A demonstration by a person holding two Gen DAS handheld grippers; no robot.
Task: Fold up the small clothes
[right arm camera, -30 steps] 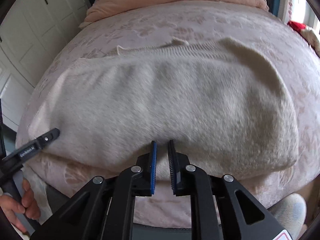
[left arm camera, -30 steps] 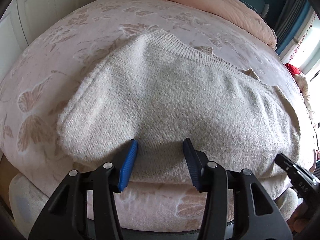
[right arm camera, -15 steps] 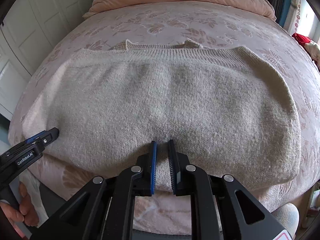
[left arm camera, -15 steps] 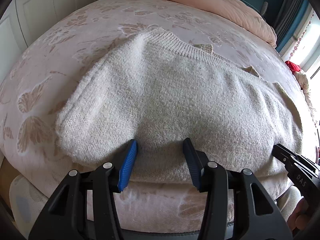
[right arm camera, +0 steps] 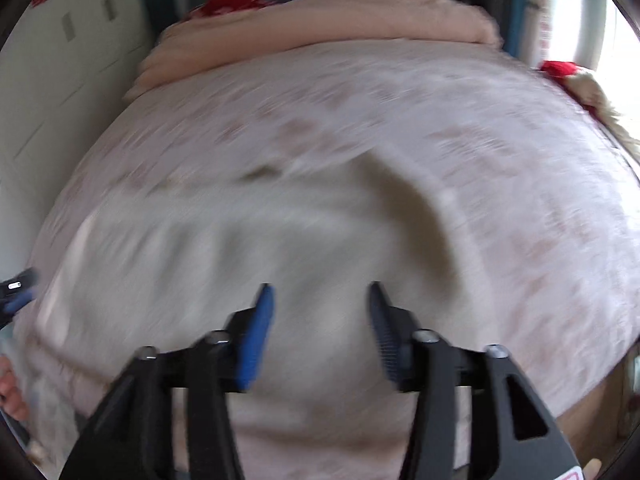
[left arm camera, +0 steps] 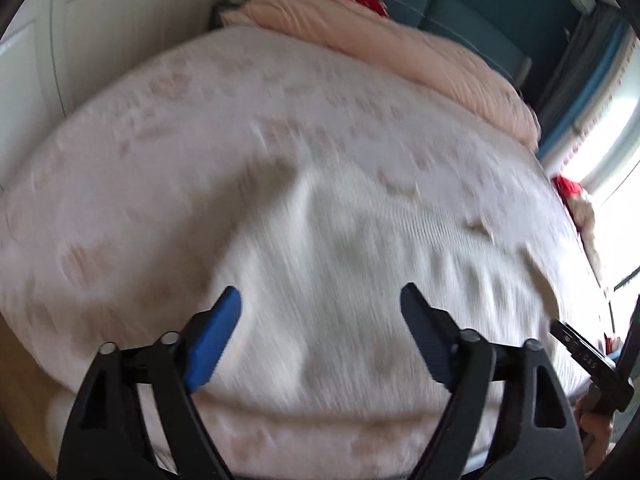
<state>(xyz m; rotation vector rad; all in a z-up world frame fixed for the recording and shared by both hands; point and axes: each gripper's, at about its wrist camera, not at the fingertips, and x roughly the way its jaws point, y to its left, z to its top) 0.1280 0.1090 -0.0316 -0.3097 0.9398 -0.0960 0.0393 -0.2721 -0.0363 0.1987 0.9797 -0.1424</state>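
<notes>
Both grippers [left arm camera: 320, 320] [right arm camera: 318, 316] now off the sweater [left arm camera: 360, 280], jaws opening, empty, above patterned bed [left arm camera: 160, 140].

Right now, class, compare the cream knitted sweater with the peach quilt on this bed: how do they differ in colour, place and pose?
Colour: the sweater is off-white; the quilt is peach.
Place: the sweater lies at the near edge, just beyond both grippers; the quilt sits at the far end.
Pose: the sweater is spread fairly flat; the quilt is bundled into a long roll.
Shared: both rest on the patterned bedspread.
</notes>
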